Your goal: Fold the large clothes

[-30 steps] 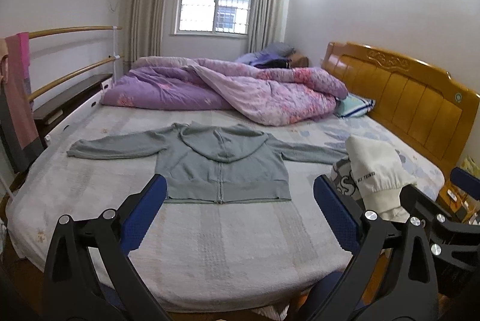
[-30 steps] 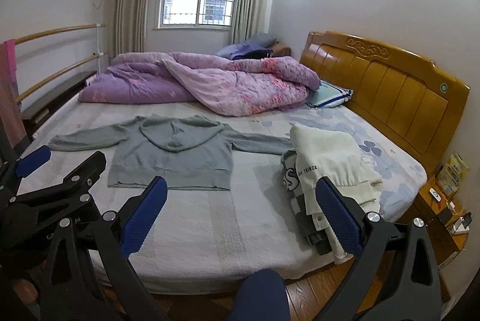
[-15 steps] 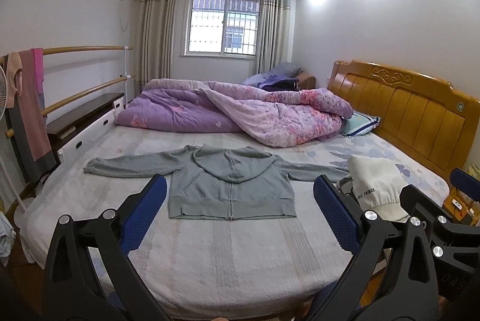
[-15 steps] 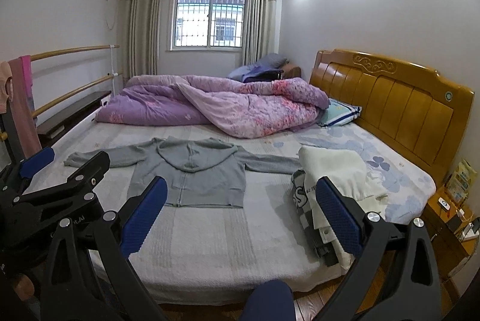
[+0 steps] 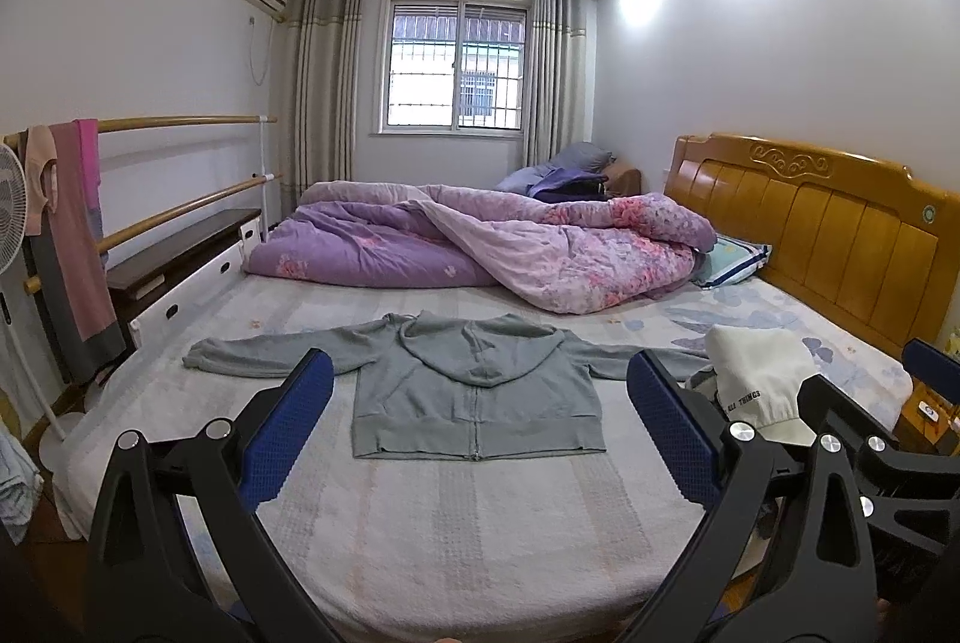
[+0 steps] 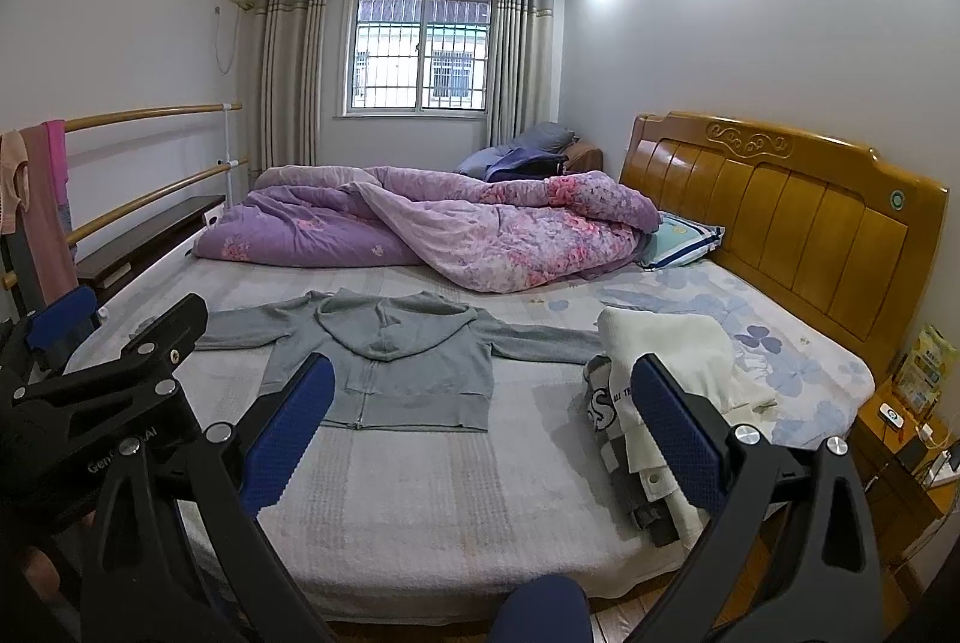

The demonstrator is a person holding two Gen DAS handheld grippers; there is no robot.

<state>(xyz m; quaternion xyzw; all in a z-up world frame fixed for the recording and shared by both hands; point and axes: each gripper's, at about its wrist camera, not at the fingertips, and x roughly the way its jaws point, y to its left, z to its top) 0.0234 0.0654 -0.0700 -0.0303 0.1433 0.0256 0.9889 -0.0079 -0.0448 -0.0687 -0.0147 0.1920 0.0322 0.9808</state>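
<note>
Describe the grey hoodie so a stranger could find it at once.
Start at the wide bed with the orange wooden headboard. In front of the crumpled purple floral quilt lies the grey zip-front hoodie, flat, sleeves spread. Unlike the pile of folded cream and grey clothes beside it, it is unfolded.

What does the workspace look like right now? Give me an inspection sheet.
Surface: pale textured bedsheet, near part bare.
Job's things: grey zip-up hooded sweatshirt flat, sleeves spread, zip closed.
Clutter: pile of folded pale clothes at the right sleeve; rumpled purple floral quilt behind.
Grippers: left tool and right tool open, holding nothing.
Cables: on the wooden nightstand.
Surroundings: wooden headboard, barred window.
</note>
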